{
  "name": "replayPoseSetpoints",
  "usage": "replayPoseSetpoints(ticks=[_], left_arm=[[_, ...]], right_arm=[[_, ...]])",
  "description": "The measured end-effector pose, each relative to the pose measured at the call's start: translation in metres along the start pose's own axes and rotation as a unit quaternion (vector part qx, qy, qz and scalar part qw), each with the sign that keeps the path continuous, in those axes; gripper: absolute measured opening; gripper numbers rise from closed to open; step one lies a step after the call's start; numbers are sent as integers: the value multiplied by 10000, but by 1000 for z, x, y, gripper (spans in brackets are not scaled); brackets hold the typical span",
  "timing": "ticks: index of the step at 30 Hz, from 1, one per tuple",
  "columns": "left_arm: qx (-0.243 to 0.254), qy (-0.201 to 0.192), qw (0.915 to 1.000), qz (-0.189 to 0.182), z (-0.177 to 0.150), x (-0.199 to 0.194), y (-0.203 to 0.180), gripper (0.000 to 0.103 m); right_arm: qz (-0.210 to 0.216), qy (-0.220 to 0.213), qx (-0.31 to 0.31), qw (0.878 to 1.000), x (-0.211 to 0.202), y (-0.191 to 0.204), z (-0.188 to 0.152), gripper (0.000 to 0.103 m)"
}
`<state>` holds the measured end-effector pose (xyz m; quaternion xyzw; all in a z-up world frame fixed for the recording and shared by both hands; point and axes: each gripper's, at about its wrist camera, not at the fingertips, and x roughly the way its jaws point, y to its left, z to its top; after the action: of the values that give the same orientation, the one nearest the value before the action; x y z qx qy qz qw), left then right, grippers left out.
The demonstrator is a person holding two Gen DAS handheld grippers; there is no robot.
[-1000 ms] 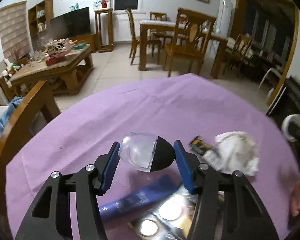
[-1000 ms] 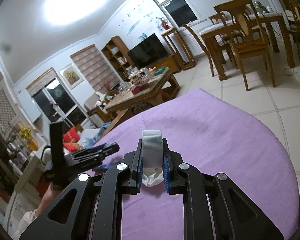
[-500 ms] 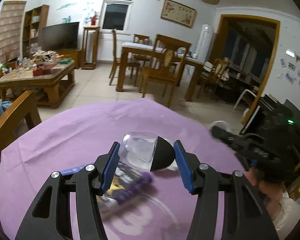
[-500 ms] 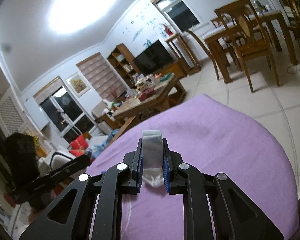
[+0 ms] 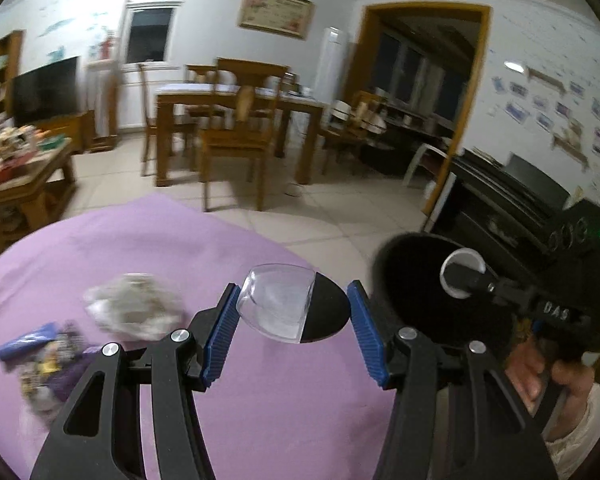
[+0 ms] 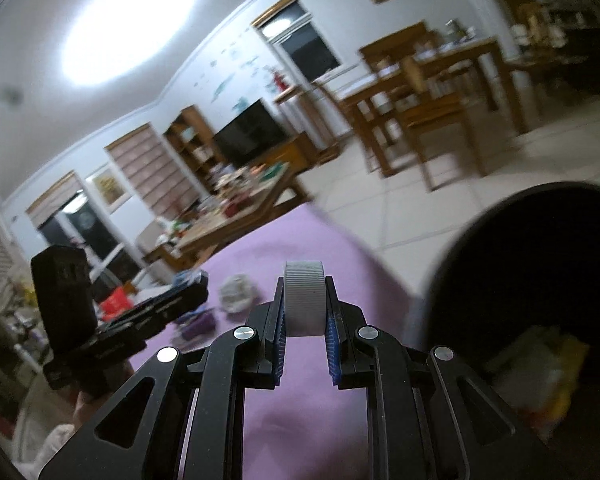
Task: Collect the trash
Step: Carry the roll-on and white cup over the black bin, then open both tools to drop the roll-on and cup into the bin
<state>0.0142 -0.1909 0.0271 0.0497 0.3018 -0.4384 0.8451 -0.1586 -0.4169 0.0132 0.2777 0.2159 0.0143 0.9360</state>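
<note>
My left gripper [image 5: 293, 296] is shut on a clear plastic cup with a black end [image 5: 284, 306], held above the purple tablecloth [image 5: 260, 408]. My right gripper [image 6: 304, 286] is shut on a grey ribbed roll [image 6: 304, 308]. In the left wrist view the right gripper [image 5: 466, 276] hangs over the mouth of a black bin [image 5: 404, 280] at the table's right edge. The bin [image 6: 540, 248] holds yellowish trash [image 6: 540, 368]. A crumpled white tissue [image 5: 134, 308] and a blue wrapper [image 5: 28, 344] lie on the cloth to the left.
A foil pack [image 5: 48, 372] lies beside the blue wrapper. A person's hand [image 5: 540, 376] holds the right gripper. Beyond the table are tiled floor, a wooden dining set [image 5: 236, 120], a cluttered coffee table [image 6: 240, 208] and a dark cabinet [image 5: 500, 208] at the right.
Both grippers have swung to the right with their loads. The black bin has come into view, and the tissue and wrappers now sit at the left of the left wrist view.
</note>
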Motion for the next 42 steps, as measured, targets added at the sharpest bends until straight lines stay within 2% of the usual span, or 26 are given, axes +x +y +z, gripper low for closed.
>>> replayPoseSetpoints(ticks=[6,11,17,21,35,37,38,39,40,41,42], left_arm=[[375,344,9970,-589,-7,46,-60,54],[884,580,9912,-796,-11,76,-103,54],[958,855,9862,-1043,-12,101,-122,54],[1036,1035,9837,-1043,-17,114,-128,54],[942,1401,9779,-1233,-21,127,-138,55],[1019,1426,9770,-1211,-21,127,-141,59],[1093,1408,9775,-1124,-22,125,-142,74],[1128,1358,9786,-1056,-21,122,-142,90],[1141,1243,9804,-1014,-21,115,-140,94],[1137,1187,9810,-1027,-22,109,-139,95],[1123,1145,9815,-1051,-21,104,-137,95]], right_arm=[[-696,-304,288,9967,-53,-59,-2,17],[-1115,-279,602,9915,-72,-105,-12,17],[-1216,-133,751,9896,-71,-131,-21,17],[-1224,13,758,9896,-68,-139,-28,17],[-1230,51,898,9883,-59,-142,-23,17],[-1165,66,907,9890,-58,-140,-21,32],[-1098,59,852,9903,-57,-137,-20,50],[-1076,47,807,9909,-59,-136,-19,59],[-1059,0,740,9916,-60,-132,-18,74],[-1061,-57,704,9918,-62,-129,-18,79],[-1070,-120,664,9920,-62,-126,-17,79]])
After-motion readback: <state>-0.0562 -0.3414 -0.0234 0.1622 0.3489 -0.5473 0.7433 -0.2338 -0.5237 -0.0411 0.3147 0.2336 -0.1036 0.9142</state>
